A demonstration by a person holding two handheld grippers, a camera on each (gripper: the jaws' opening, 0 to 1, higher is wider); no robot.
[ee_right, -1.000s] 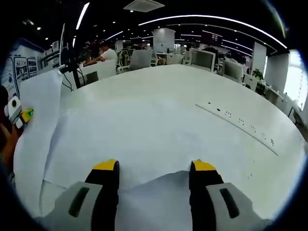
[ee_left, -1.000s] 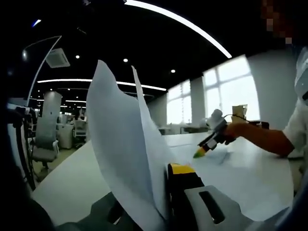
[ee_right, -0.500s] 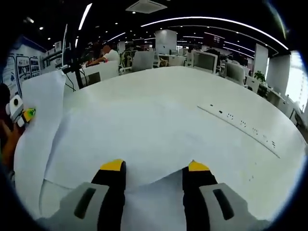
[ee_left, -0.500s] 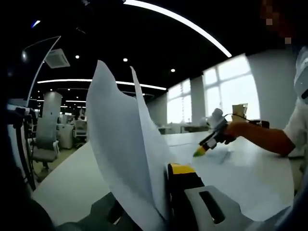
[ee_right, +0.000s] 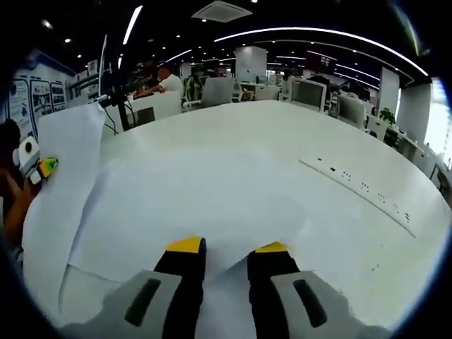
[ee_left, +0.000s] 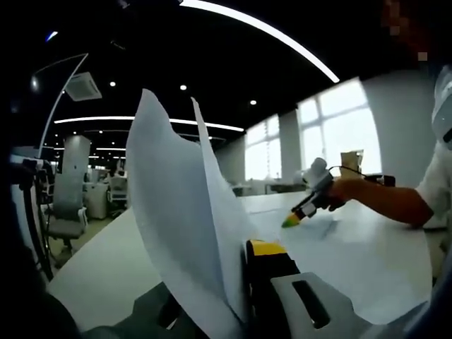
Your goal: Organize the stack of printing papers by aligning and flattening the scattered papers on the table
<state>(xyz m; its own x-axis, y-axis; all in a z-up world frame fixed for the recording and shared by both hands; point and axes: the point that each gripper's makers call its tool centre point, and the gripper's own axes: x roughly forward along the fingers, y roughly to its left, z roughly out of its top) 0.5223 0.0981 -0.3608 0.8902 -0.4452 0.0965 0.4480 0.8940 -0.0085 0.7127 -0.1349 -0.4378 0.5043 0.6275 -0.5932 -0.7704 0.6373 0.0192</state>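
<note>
In the left gripper view, the left gripper (ee_left: 236,282) has its yellow-tipped jaws pinched on thin white printing paper sheets (ee_left: 180,219), which stand upright from the grip and curl at the top. In the right gripper view, the right gripper (ee_right: 227,248) has its yellow-tipped jaws drawn close together with a narrow gap, low over a flat white sheet of paper (ee_right: 198,205) lying on the wide white table (ee_right: 282,134); whether they grip its near edge I cannot tell. The upright sheets show again at the far left of that view, beside the flat sheet.

To do this step well, I judge the raised sheets should be lowered edge first onto the flat one, corners matched, then pressed outward so no curl stays trapped.
</note>
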